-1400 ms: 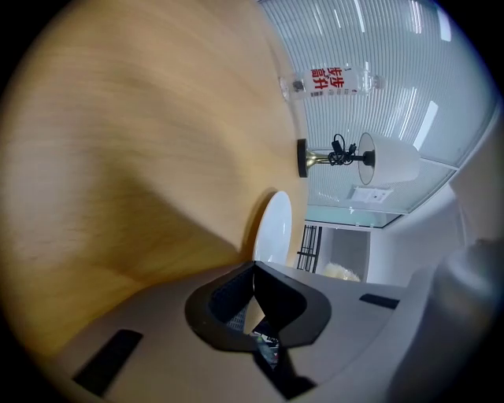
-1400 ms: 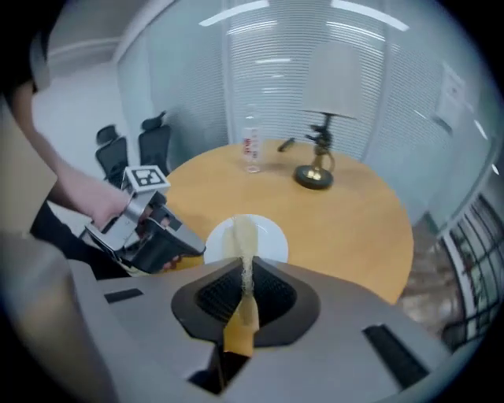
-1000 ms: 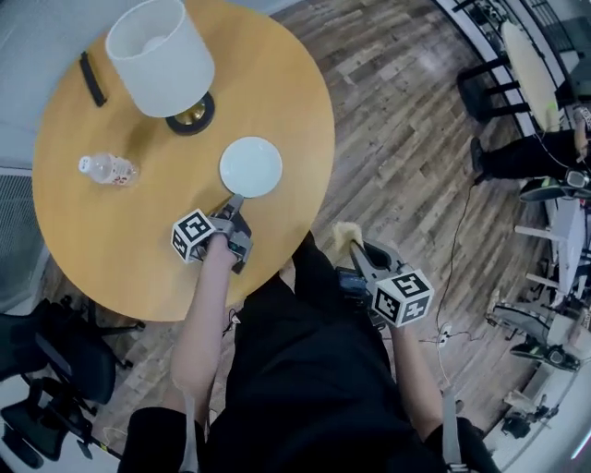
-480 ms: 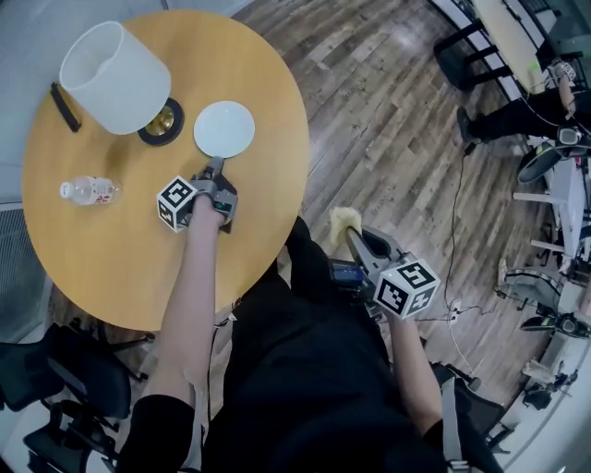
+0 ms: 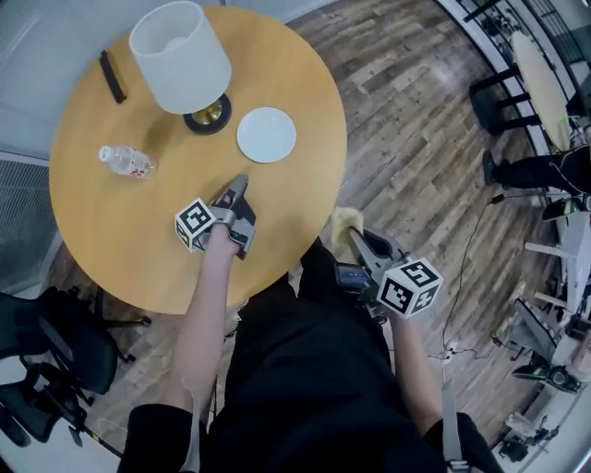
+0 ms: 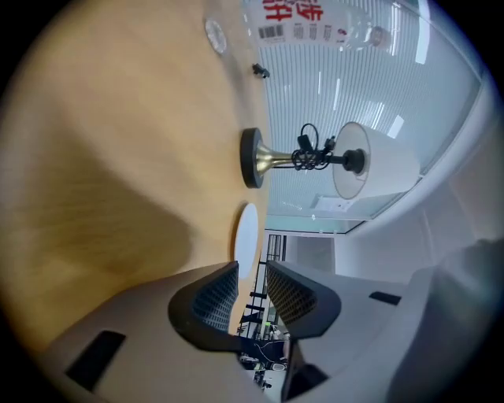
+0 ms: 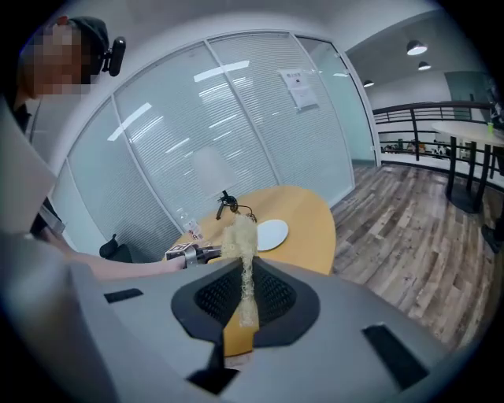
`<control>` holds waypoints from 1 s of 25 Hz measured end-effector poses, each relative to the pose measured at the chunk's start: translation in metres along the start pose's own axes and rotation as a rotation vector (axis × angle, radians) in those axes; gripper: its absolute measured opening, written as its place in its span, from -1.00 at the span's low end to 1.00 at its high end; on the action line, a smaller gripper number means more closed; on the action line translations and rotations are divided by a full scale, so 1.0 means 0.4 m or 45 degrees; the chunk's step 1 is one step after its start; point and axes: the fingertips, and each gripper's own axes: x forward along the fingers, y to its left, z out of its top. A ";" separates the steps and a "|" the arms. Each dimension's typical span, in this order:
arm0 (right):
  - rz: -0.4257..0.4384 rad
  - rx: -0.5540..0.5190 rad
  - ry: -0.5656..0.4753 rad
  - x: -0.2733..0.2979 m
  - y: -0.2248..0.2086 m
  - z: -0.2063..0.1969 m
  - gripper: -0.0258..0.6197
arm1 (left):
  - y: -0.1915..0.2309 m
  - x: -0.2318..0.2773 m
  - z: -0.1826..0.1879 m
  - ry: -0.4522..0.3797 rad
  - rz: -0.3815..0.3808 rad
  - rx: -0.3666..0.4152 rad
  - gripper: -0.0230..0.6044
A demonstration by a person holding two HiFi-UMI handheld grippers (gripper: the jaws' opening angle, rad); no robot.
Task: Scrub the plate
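Since the left gripper (image 5: 238,185) has just been opening its jaws, the head view shows it clear of the plate (image 5: 266,135), whose near rim it pinched half a second ago. The plate now lies flat and free on the round table (image 5: 120,249), toward its far right part and just right of the lamp (image 5: 180,55), with the gripper a short way nearer. The right gripper (image 5: 355,238) hangs off the table's near right edge, above the floor, with a pale scrubber (image 5: 345,222) sticking out of it, well apart from the plate. By my reading nothing steadies the plate and nothing touches it, so scrubbing is not under way.

Seen from the left gripper view, the two jaws stand apart with a narrow gap, and only the room shows through it; nothing is held. The plate (image 6: 246,238) sits ahead of them, edge-on, not touching, with the lamp and a bottle (image 6: 315,20) farther off.

From the right gripper view, the jaws are pressed together on the scrubber (image 7: 242,260), which rises between them. Beyond lies the plate (image 7: 272,234) on the table, and the left gripper to its left.

Counted across the views: one plate, one scrubber, two grippers, one lamp, one bottle, one dark bar (image 5: 113,77) at the table's far left.
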 end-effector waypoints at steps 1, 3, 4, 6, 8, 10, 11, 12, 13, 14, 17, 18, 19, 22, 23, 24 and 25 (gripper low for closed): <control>0.031 -0.012 0.004 0.016 0.013 0.007 -0.83 | -0.019 -0.025 -0.004 -0.004 -0.034 0.012 -0.54; 0.100 -0.036 0.010 0.052 0.043 0.024 -0.83 | -0.071 -0.074 -0.018 -0.004 -0.123 0.054 -0.56; 0.137 -0.050 0.014 0.069 0.060 0.031 -0.83 | -0.102 -0.099 -0.028 -0.002 -0.166 0.084 -0.56; 0.210 -0.076 0.026 0.100 0.096 0.042 -0.83 | -0.151 -0.152 -0.052 0.004 -0.198 0.171 -0.65; 0.285 -0.097 0.036 0.125 0.134 0.053 -0.83 | -0.183 -0.207 -0.079 0.006 -0.180 0.272 -0.71; 0.353 -0.119 0.041 0.144 0.170 0.066 -0.83 | -0.206 -0.256 -0.105 0.005 -0.142 0.366 -0.85; 0.385 -0.130 0.044 0.154 0.187 0.071 -0.83 | -0.215 -0.279 -0.115 0.003 -0.117 0.422 -0.86; 0.417 -0.139 0.047 0.163 0.205 0.074 -0.83 | -0.226 -0.301 -0.121 0.002 -0.096 0.520 -0.89; 0.451 -0.146 0.053 0.171 0.222 0.074 -0.83 | -0.244 -0.320 -0.128 0.004 -0.098 0.638 -0.89; 0.487 -0.155 0.061 0.177 0.240 0.074 -0.83 | -0.265 -0.335 -0.139 0.011 -0.117 0.743 -0.89; 0.601 -0.194 0.089 0.181 0.284 0.070 -0.83 | -0.319 -0.371 -0.184 0.053 -0.147 0.973 -0.89; 0.640 -0.204 0.094 0.176 0.295 0.069 -0.83 | -0.334 -0.379 -0.198 0.060 -0.144 1.041 -0.89; 0.678 -0.211 0.097 0.169 0.303 0.070 -0.83 | -0.346 -0.386 -0.210 0.062 -0.142 1.108 -0.89; 0.771 -0.231 0.106 0.146 0.319 0.073 -0.83 | -0.374 -0.393 -0.242 0.087 -0.143 1.283 -0.89; 0.787 -0.235 0.104 0.140 0.321 0.077 -0.83 | -0.381 -0.391 -0.252 0.108 -0.151 1.309 -0.89; 0.795 -0.233 0.096 0.135 0.319 0.082 -0.83 | -0.385 -0.387 -0.262 0.127 -0.161 1.320 -0.89; 0.798 -0.227 0.084 0.130 0.316 0.088 -0.83 | -0.388 -0.384 -0.271 0.142 -0.171 1.327 -0.89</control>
